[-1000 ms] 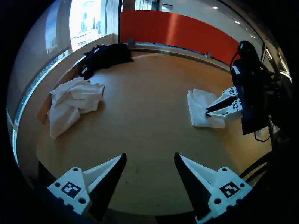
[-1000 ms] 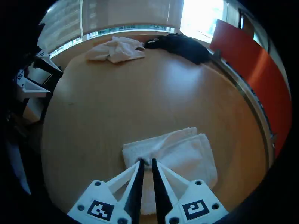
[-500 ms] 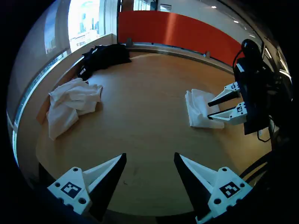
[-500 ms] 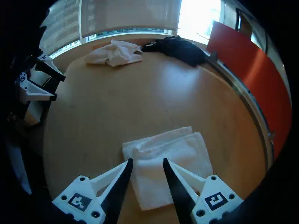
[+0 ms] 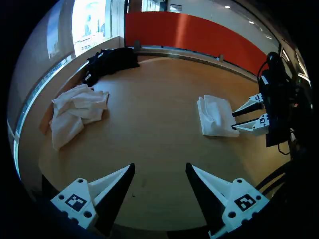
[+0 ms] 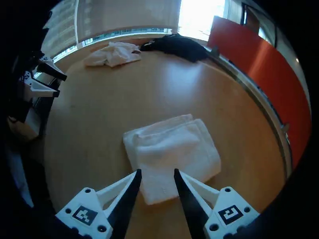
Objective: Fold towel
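We see the white towel (image 6: 171, 159) folded into a neat rectangle.
Our right gripper (image 6: 156, 172) gapes empty at its edge; our left gripper (image 5: 159, 165) is wide, empty.

An office-like room in a city building: a broad wooden table (image 5: 159, 91) stands beside tall windows (image 5: 91, 26) looking out on high-rise blocks, a red partition wall (image 5: 191, 34) runs along its far side, and small recessed ceiling lights (image 5: 229, 7) shine beyond.

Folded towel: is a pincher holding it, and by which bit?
Nothing is held. The right gripper is open at the near edge of the folded towel, not pinching it; the left gripper is open too.
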`<state>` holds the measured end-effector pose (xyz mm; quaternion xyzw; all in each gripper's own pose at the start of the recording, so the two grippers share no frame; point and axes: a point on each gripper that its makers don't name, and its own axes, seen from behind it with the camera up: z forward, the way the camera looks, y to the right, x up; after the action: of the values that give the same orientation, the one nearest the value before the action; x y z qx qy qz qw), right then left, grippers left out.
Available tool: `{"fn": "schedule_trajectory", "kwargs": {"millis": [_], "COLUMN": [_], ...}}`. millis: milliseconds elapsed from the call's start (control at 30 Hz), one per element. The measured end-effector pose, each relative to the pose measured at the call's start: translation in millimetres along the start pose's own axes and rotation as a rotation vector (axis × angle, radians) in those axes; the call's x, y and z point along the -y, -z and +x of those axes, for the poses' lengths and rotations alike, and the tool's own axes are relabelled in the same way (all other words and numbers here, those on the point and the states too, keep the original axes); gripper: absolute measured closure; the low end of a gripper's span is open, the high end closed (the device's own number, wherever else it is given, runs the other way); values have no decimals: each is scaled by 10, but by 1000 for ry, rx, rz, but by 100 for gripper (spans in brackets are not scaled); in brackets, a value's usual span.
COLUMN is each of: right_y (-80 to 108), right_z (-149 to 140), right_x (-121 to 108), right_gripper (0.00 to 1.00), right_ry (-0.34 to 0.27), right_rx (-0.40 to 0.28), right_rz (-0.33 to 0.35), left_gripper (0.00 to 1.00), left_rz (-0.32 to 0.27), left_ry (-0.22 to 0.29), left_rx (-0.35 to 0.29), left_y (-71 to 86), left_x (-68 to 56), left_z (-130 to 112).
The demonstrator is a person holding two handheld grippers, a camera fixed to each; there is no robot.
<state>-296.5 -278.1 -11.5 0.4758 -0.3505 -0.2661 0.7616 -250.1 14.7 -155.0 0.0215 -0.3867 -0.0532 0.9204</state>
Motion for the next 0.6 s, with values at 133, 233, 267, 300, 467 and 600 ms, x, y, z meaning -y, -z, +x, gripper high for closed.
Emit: {"fn": "schedule_trajectory", "kwargs": {"millis": [133, 233, 267, 300, 467, 600], "right_y": [31, 46, 50, 53, 58, 51], "right_z": [-128, -212, -239, -262, -343, -410], "right_x": [-4, 0, 1, 1, 17, 54], "right_gripper": [38, 38, 38, 37, 38, 38], "right_ry": [-17, -28, -31, -34, -45, -54], "right_rx": [12, 20, 23, 26, 34, 42], "right_rz": [-9, -14, -16, -17, -22, -21], "left_gripper": [6, 6, 6, 6, 6, 6], "left_rz": [1, 1, 0, 0, -1, -1], "left_ry": [-3, -5, -5, -6, -8, -7], "left_rx": [1, 2, 2, 2, 3, 4], "left_y": [-3, -5, -6, -7, -9, -7], "left_x": [5, 4, 3, 2, -2, -3], "left_z": [-2, -4, -4, -5, -5, -11]}}
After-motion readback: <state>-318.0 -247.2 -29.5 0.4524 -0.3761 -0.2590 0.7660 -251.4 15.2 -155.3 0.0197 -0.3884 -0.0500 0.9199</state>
